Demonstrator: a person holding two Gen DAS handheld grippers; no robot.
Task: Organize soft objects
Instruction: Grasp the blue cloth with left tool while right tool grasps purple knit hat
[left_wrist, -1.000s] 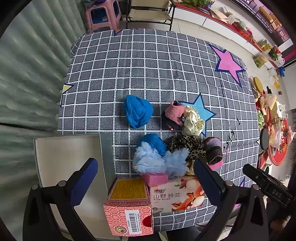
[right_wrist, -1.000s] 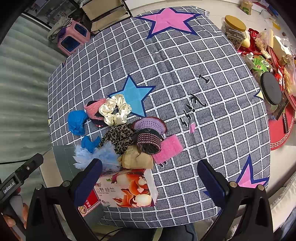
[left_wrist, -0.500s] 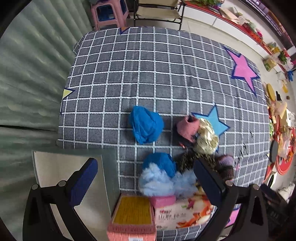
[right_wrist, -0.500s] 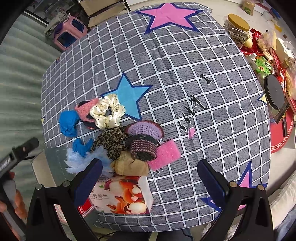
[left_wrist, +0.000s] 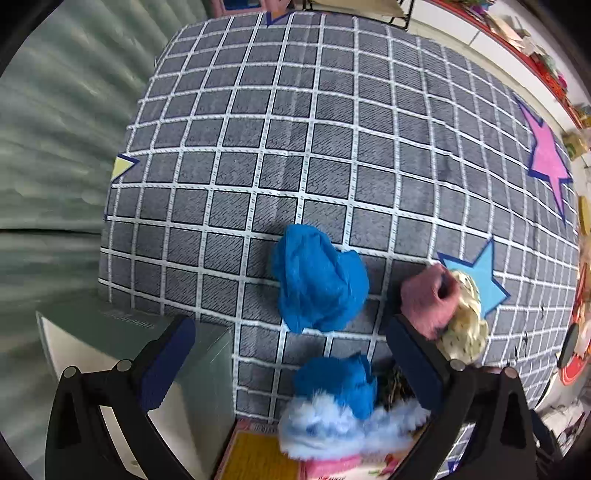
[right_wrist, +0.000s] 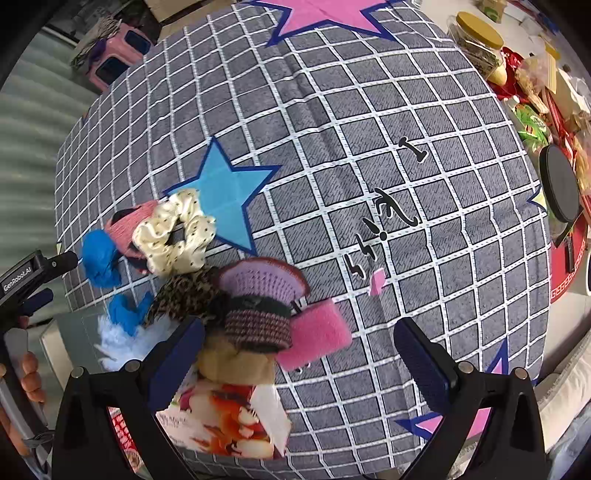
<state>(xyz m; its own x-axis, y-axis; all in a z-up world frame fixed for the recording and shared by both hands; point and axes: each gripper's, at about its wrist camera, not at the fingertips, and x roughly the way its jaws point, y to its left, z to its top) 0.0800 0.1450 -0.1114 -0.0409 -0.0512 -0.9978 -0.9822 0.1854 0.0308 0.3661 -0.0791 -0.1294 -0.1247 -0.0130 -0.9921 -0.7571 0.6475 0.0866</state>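
Soft items lie in a pile on the checked cloth. A crumpled blue cloth (left_wrist: 317, 280) lies just ahead of my open, empty left gripper (left_wrist: 291, 354), also in the right wrist view (right_wrist: 99, 260). Beside it are a pink knit piece (left_wrist: 424, 299), a cream dotted scrunchie (right_wrist: 173, 232), a leopard scrunchie (right_wrist: 184, 295), a purple knit cap (right_wrist: 262, 280), a striped knit band (right_wrist: 256, 325), a pink sponge (right_wrist: 314, 339) and a pale blue fluffy puff (left_wrist: 332, 428). My right gripper (right_wrist: 299, 354) is open and empty, above the sponge and knit band.
A floral tissue box (right_wrist: 225, 421) and a red patterned box (left_wrist: 255, 454) stand at the near edge. A grey-white open box (left_wrist: 192, 369) sits at the left. Jars, packets and a black lid (right_wrist: 557, 184) crowd the right side.
My left gripper has moved forward and down toward the blue cloth, which now looms larger. My right gripper has moved closer over the pile.
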